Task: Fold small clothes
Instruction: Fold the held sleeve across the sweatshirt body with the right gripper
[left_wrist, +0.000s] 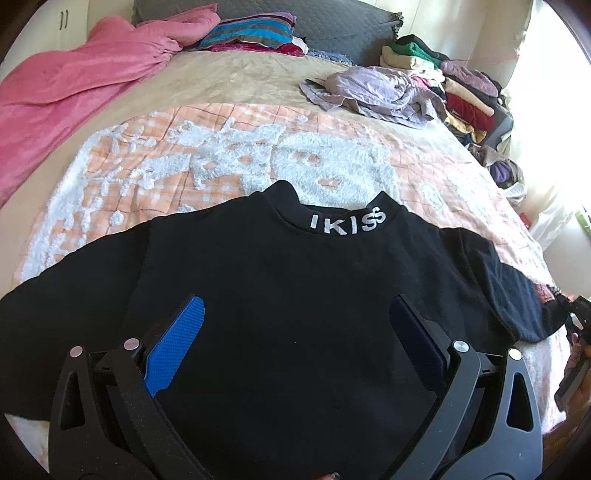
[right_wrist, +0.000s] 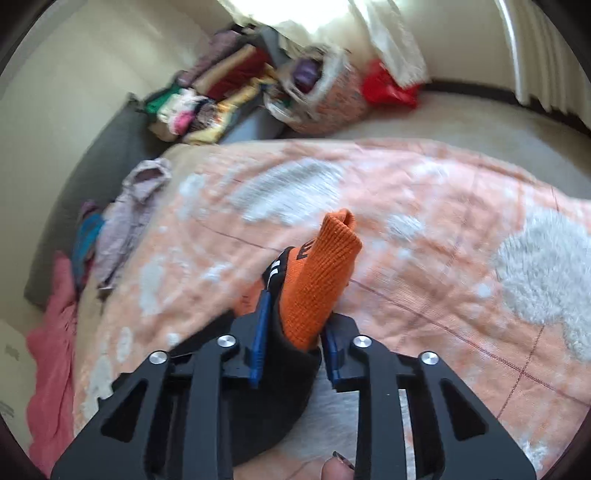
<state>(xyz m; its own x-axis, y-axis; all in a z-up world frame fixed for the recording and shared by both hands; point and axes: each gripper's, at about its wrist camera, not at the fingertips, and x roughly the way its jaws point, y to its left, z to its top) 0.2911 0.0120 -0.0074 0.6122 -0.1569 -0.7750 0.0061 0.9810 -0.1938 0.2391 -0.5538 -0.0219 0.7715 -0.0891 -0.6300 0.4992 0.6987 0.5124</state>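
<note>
Black knit top with white collar lettering (left_wrist: 295, 280) flat on peach quilt (left_wrist: 147, 155). Left gripper (left_wrist: 295, 332) spread wide above it. Right gripper (right_wrist: 293, 343) clamps orange ribbed cuff (right_wrist: 321, 273); thick bunch may slip, skewing fold.

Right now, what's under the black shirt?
The black shirt lies spread on the orange-and-white quilt, which shows beyond the collar and sleeves. The open left gripper hovers above the shirt. Whatever lies directly beneath the fabric is covered.
</note>
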